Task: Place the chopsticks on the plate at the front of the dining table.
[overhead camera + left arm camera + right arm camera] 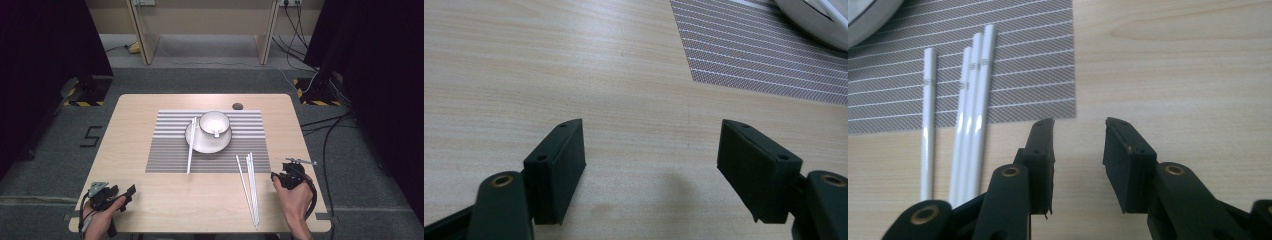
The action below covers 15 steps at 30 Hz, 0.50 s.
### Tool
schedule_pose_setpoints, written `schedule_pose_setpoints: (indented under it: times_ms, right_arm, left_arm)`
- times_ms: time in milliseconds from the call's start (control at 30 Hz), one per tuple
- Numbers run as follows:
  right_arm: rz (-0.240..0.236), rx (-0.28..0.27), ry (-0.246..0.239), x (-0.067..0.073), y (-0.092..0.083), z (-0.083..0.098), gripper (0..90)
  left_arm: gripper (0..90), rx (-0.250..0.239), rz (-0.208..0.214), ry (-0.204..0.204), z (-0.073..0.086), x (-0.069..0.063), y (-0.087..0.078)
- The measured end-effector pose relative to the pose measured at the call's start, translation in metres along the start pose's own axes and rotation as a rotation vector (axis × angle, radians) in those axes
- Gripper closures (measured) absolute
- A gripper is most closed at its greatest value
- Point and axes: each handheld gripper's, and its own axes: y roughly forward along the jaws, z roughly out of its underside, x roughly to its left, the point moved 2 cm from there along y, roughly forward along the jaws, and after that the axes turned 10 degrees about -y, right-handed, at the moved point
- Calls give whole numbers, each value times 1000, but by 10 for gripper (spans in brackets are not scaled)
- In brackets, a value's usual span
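Chopsticks are your job now: your right gripper [281, 178] stands spread and empty just beside four white chopsticks [250, 187] lying half on the striped mat [170, 155]; slide over and pinch one. Your left gripper [120, 196] rests spread, empty. Farther off, two chopsticks [191, 145] lean on one saucer [196, 144] under one bowl [214, 122].

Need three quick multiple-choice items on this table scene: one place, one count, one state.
1. The loose chopsticks lie: A in the bowl; B across the placemat edge onto bare table; C on the floor.
2. They number: A two; B four; C seven.
3. The right gripper jaws are: A open, empty; B shut on a chopstick; C shut on the bowl.
B, ends on mat, rest on wood; B, four white sticks in the right gripper view; A, bare table shows in the gap.
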Motion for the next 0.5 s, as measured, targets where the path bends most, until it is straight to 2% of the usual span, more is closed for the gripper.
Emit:
schedule_pose_setpoints:
  times_ms: [233, 500]
  right_arm:
    - [7, -5, 31, -10, 0, 10, 645]
    - [13, -29, 34, -21, 0, 20, 637]
  left_arm:
    - [263, 0, 0, 1, 0, 0, 0]
    - [263, 0, 1, -1, 0, 0, 0]
